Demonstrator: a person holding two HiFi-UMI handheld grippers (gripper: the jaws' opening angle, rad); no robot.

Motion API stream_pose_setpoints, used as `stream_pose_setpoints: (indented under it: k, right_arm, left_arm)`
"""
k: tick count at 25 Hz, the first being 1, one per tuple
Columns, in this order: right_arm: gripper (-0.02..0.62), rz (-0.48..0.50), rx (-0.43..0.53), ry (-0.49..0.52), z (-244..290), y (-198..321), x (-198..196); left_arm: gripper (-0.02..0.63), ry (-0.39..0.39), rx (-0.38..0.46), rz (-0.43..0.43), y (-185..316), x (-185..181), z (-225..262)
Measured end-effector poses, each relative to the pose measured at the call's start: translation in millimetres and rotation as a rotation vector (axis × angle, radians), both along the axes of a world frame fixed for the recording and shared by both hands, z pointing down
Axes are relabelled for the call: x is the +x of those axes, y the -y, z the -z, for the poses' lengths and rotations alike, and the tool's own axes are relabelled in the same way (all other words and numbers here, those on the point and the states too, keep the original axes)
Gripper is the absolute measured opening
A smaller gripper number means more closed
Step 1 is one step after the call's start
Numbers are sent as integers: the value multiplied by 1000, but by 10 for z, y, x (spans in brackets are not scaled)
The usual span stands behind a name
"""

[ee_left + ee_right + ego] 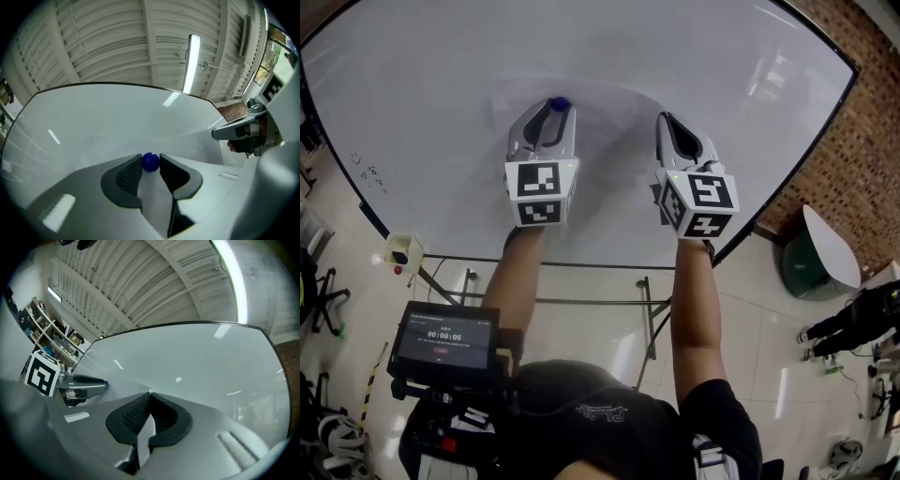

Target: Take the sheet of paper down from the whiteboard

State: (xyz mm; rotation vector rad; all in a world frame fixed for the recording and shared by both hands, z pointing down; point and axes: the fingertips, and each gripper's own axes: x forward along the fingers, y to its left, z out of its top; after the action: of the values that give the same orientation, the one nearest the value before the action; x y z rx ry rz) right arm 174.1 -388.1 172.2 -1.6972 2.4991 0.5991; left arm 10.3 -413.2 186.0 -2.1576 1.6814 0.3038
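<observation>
A white sheet of paper (609,105) lies flat against the whiteboard (431,84) and is hard to tell from it. A small blue round magnet (560,103) sits at the sheet's upper left. My left gripper (558,111) is shut on the magnet; in the left gripper view the ball (150,161) sits between the two dark pads (127,174). My right gripper (666,120) is at the sheet's right edge with its jaws shut. In the right gripper view a sliver of the sheet (149,392) shows at the tips of the right gripper (150,396).
Faint handwriting (370,173) marks the board's left side. The board's metal stand (647,309) reaches the tiled floor below. A brick wall (853,159) and a green and white chair (816,248) are at the right, with a person (853,314) beyond. A screen device (445,339) hangs at my chest.
</observation>
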Motion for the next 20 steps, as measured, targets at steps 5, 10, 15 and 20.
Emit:
stream_pose_setpoints:
  k: [5,10,15,20]
  right_arm:
    - [12,10,-43,24,-125,35,44]
    - [12,-19,-117,19,-491,15,154]
    - [12,-71,-209,13,-927,-43,370]
    - [12,-159,-266,42,-1271,-374,394]
  left_arm:
    - [121,9,-26,2,-11,-1,-68]
    - [121,26,-83,-18,-15,63,-311]
    - [121,20,-150,-61,-7,240,-608]
    - [121,17,-211,-130,-224,187,-903]
